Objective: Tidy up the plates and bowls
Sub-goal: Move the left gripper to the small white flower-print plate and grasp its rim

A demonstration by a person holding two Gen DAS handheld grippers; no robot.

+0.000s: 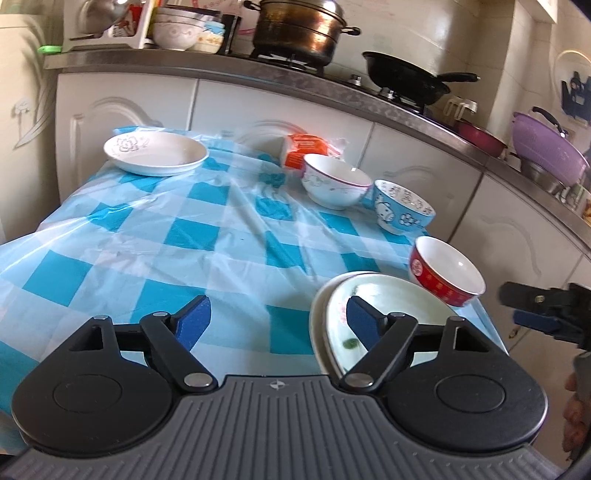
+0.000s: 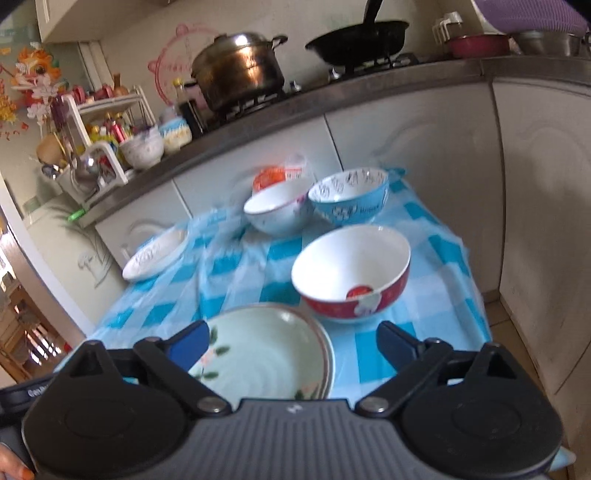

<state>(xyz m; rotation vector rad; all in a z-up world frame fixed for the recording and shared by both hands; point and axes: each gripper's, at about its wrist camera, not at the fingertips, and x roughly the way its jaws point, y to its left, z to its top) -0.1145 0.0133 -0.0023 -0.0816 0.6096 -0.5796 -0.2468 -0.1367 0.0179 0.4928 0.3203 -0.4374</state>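
Observation:
On the blue checked tablecloth (image 1: pixel 155 236) a pale green flowered plate (image 1: pixel 391 306) lies on a white plate at the near right; it also shows in the right wrist view (image 2: pixel 266 350). Behind it stand a red bowl (image 1: pixel 445 271) (image 2: pixel 351 273), a blue cartoon bowl (image 1: pixel 402 212) (image 2: pixel 351 197) and a white purple-rimmed bowl (image 1: pixel 334 181) (image 2: pixel 277 210). A white flowered plate (image 1: pixel 155 153) (image 2: pixel 157 253) lies at the far left. My left gripper (image 1: pixel 279 323) is open and empty above the cloth, beside the green plate. My right gripper (image 2: pixel 291 341) is open and empty over the green plate.
An orange packet (image 1: pixel 304 149) lies behind the white bowl. White cabinets (image 1: pixel 280 110) close off the far side. The counter holds a steel pot (image 1: pixel 299 29), a black wok (image 1: pixel 406 75), stacked bowls (image 1: pixel 177 29) and a purple colander (image 1: pixel 546 147). The table's right edge drops to the floor.

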